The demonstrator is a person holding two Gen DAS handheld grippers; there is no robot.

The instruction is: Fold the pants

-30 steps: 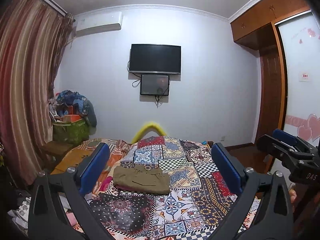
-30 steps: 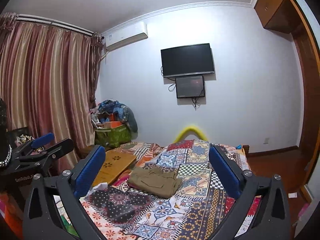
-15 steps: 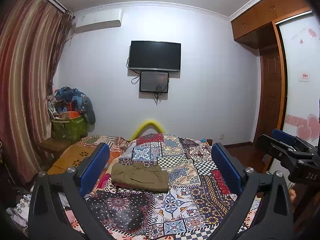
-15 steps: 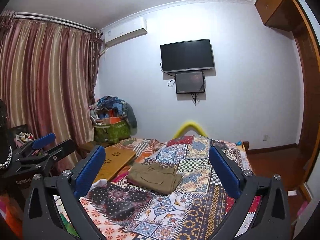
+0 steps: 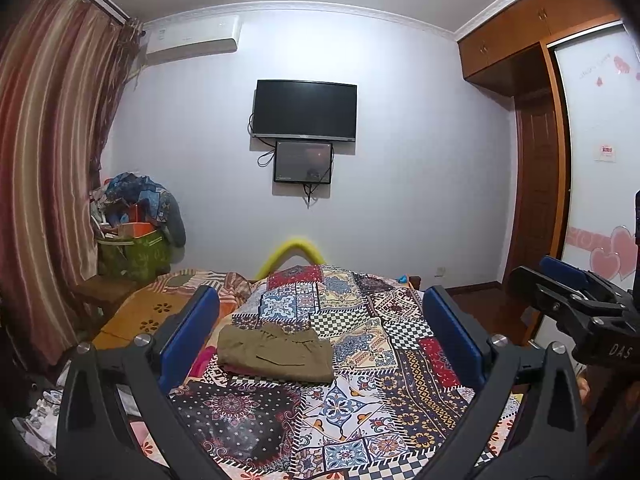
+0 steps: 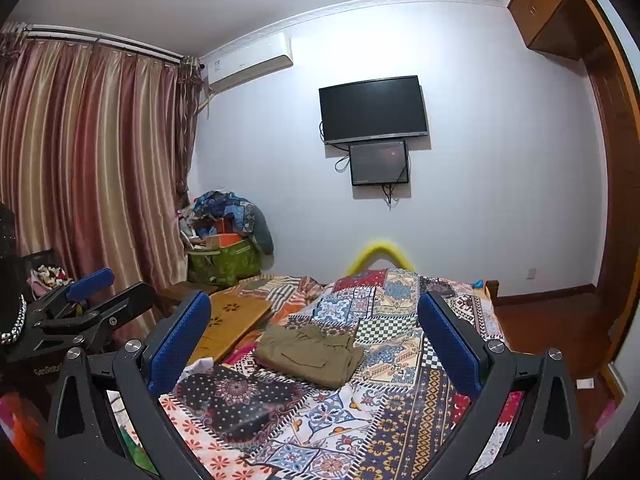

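The olive pants (image 5: 276,354) lie folded into a flat, squarish bundle on the patchwork bed (image 5: 360,412), a pocket seam showing on top. My left tongs (image 5: 320,340) and right tongs (image 6: 314,344) hang above the bed, both spread wide, gripping nothing.

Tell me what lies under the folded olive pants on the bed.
The olive pants rest on the patchwork bedspread, with a pink fabric edge showing beside their left side. Whether that pink fabric runs beneath them cannot be seen; the pants cover that patch.
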